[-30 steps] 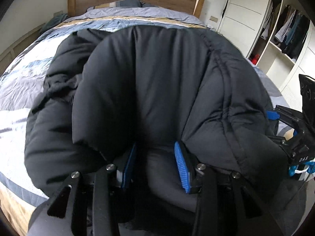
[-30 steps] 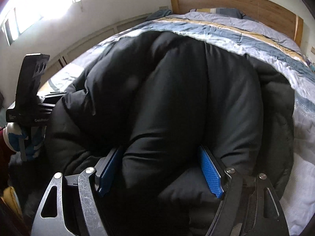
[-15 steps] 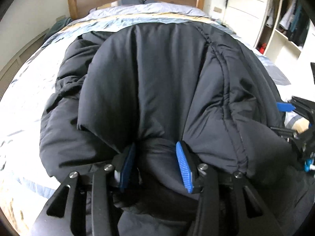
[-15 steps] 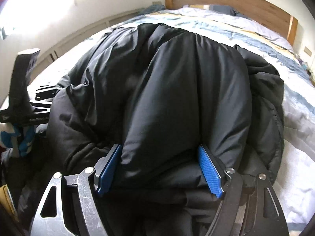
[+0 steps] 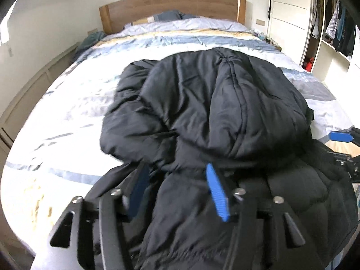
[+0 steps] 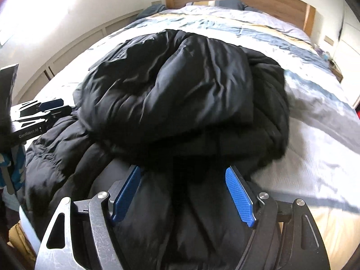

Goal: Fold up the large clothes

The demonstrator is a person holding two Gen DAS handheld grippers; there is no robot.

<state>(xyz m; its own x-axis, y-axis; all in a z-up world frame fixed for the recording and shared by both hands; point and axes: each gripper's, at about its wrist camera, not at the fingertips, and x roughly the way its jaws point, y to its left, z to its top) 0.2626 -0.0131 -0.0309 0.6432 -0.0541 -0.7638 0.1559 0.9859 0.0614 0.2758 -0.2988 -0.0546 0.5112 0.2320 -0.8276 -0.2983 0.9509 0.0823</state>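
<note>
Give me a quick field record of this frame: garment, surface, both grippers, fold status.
garment: black padded puffer coat, upper part folded over toward the near hem
surface: bed with blue, white and tan striped quilt
left gripper: jaws opening, coat fabric between the blue fingers
right gripper: open, coat beneath the gap, not pinched
background: wooden headboard, open wardrobe
fold status: one fold laid

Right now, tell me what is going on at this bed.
A person with a handheld gripper in each hand is folding a black puffy padded jacket on the striped blue and white bedspread. One part of the jacket is folded over onto the rest. The left gripper has jacket fabric between its blue pads, and its jaws are opening. The right gripper stands wide open over the near edge of the jacket.
</note>
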